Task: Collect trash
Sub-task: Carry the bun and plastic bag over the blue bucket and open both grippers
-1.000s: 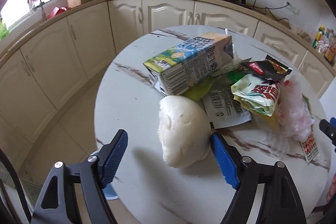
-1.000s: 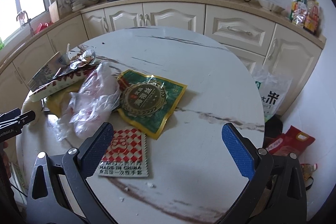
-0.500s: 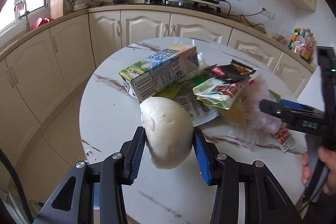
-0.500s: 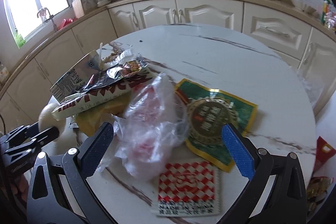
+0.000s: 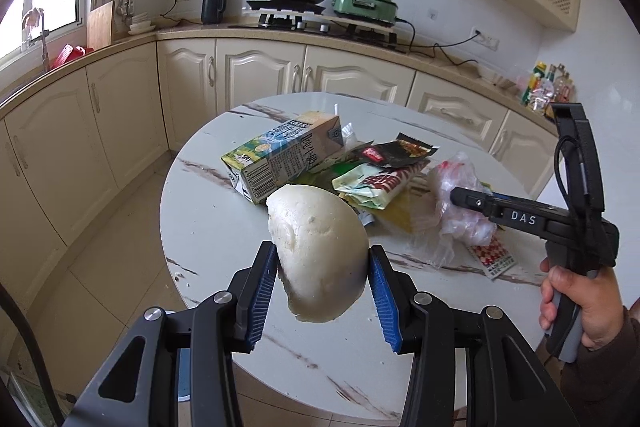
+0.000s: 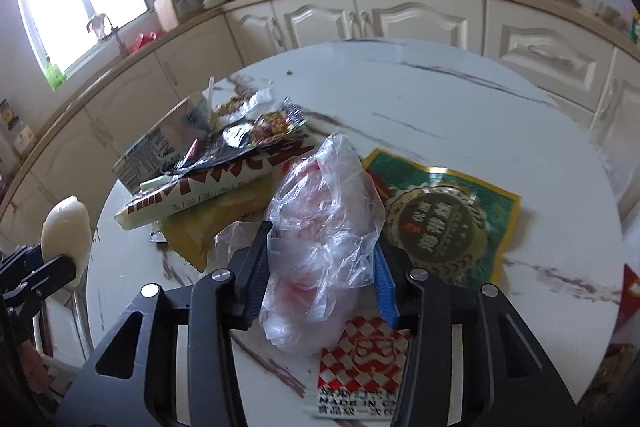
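1. Left gripper (image 5: pixel 323 291): blue pads clamped on both sides of a white steamed bun (image 5: pixel 318 251). The bun is clear of the round marble table (image 5: pixel 208 223), above its near edge.
2. Right gripper (image 6: pixel 320 267): jaws closing around a crumpled clear plastic bag (image 6: pixel 324 227) with red tint inside. The bag sits between the pads and lies on the table, toward the near edge.
3. Trash pile on the table's left half: milk carton (image 5: pixel 280 157) on its side, black snack wrapper (image 5: pixel 396 153) on top of a white-and-red wrapper (image 5: pixel 376 185), yellow packet (image 6: pixel 216 223) beneath.
4. Green-and-gold foil pouch (image 6: pixel 444 215) lies flat just right of the bag, touching it.
5. Red-and-white checkered packet (image 6: pixel 360 363) lies at the near edge, partly under the bag.
6. A hand (image 5: pixel 576 303) holds the right gripper's handle.
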Demonstrator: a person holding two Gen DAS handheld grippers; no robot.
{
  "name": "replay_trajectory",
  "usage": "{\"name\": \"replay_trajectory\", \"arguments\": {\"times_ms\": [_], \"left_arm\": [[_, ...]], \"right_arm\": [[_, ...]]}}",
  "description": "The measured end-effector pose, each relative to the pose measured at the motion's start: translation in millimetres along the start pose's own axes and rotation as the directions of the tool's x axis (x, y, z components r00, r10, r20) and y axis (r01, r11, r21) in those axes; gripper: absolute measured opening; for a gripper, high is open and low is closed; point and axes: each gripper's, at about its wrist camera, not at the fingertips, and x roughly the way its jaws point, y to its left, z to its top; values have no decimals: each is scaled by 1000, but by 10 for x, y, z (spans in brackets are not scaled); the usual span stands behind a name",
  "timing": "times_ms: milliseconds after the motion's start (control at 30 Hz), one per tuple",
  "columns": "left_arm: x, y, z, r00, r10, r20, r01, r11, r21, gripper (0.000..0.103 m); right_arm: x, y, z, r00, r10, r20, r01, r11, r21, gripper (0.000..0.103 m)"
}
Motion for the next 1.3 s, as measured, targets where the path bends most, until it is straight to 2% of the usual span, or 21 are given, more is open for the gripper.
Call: {"name": "replay_trajectory", "arguments": {"times_ms": [200,333,433,567,700,833,933,1033,1167,1267,1300], "left_arm": [[-409,48,-93,999,-22,33,22,1000,-15,42],[-773,176,-149,997,-21,68,24,999,-37,42],[-1077,332,-203,995,-2,97,8,998,-62,42],[-1438,579,-396,992,52,118,-40,994,-98,42],[-1736,929,-630,985,136,110,-119,982,-149,42],[-1955,1395,-946,968,243,70,-223,950,-217,42],[-2006,1724,-1166,957,287,27,-269,923,-275,42],[-1903,1969,-1342,945,327,-31,-321,901,-292,42],[-1526,2294,-1496,945,298,-133,-326,888,-323,42],[-1134,2538,-1659,936,277,-217,-338,881,-332,42],[-1007,2622,-1716,939,253,-234,-323,883,-341,42]], "right_arm": [[-485,-69,-21,993,-30,117,22,998,66,42],[-809,87,22,982,-23,186,13,998,54,42],[-982,455,58,975,52,215,-50,999,-13,43],[-952,1267,74,962,181,203,-153,977,-148,43],[-595,2089,-15,945,305,115,-270,931,-248,43],[-155,2801,-226,934,357,25,-331,887,-321,43],[233,3235,-425,924,379,-55,-373,859,-351,43],[686,3558,-625,929,350,-122,-370,846,-384,43],[1497,3756,-840,940,260,-220,-328,862,-386,44],[2065,3761,-979,932,206,-299,-309,884,-351,45],[2272,3762,-1019,925,191,-328,-303,893,-332,45]]}}
